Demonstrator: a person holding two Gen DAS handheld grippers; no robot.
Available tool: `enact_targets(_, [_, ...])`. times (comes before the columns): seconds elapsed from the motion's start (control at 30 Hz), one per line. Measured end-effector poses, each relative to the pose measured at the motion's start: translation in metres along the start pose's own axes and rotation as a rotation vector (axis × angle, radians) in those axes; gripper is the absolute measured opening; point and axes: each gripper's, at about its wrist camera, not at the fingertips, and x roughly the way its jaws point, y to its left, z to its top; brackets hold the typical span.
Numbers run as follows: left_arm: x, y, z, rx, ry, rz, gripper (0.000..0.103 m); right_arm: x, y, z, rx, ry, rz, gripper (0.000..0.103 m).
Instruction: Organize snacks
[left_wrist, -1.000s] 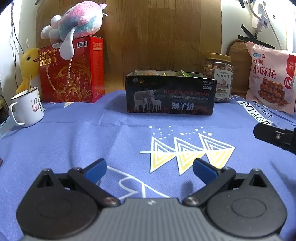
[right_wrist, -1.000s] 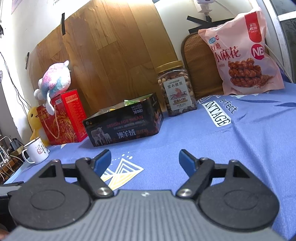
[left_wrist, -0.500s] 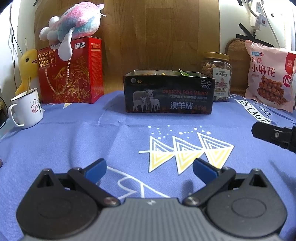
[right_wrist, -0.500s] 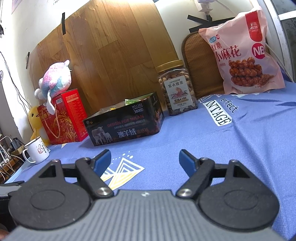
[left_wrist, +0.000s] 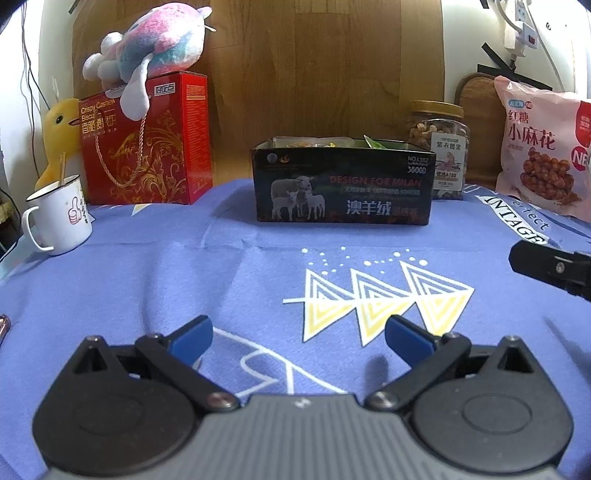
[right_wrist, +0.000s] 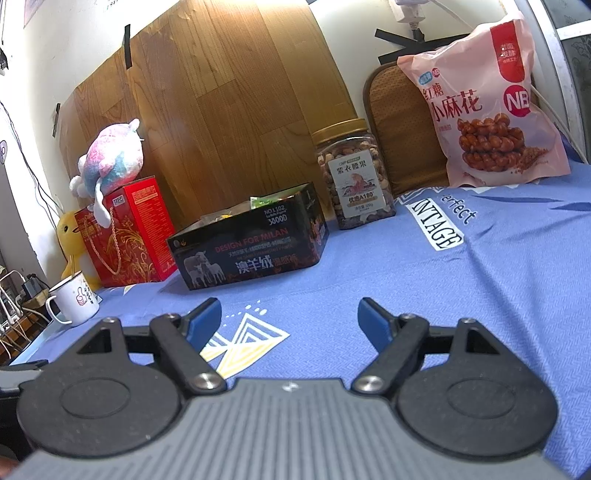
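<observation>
A black open box (left_wrist: 341, 184) printed with sheep stands at the back middle of the blue cloth, with snack packets showing over its rim; the right wrist view has the same black box (right_wrist: 251, 247). A clear nut jar (left_wrist: 441, 147) with a gold lid stands right of it, also seen as the nut jar (right_wrist: 354, 177). A pink snack bag (left_wrist: 543, 155) leans at the far right, the same pink bag (right_wrist: 484, 107). My left gripper (left_wrist: 299, 338) and right gripper (right_wrist: 290, 319) hover open and empty above the cloth, well short of the box.
A red biscuit box (left_wrist: 144, 147) with a plush toy (left_wrist: 155, 51) on top stands at the back left. A white mug (left_wrist: 57, 218) and a yellow duck toy (left_wrist: 59, 129) are beside it. The other gripper's black tip (left_wrist: 546, 264) shows at the right edge.
Both grippers stayed open. The left view shifted slightly, and the right view edged a little nearer to the box and jar.
</observation>
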Motion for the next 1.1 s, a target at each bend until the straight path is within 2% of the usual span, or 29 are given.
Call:
enact_targets(0.9, [-0.002, 0.004, 0.001, -0.007, -0.005, 0.048, 0.103, 0.0, 0.0, 0.0, 0.003, -0.001, -0.001, 0.083])
enact_targets(1.1, [-0.011, 0.007, 0.001, 0.006, -0.029, 0.128, 0.103, -0.001, 0.0, 0.0, 0.003, -0.001, -0.002, 0.084])
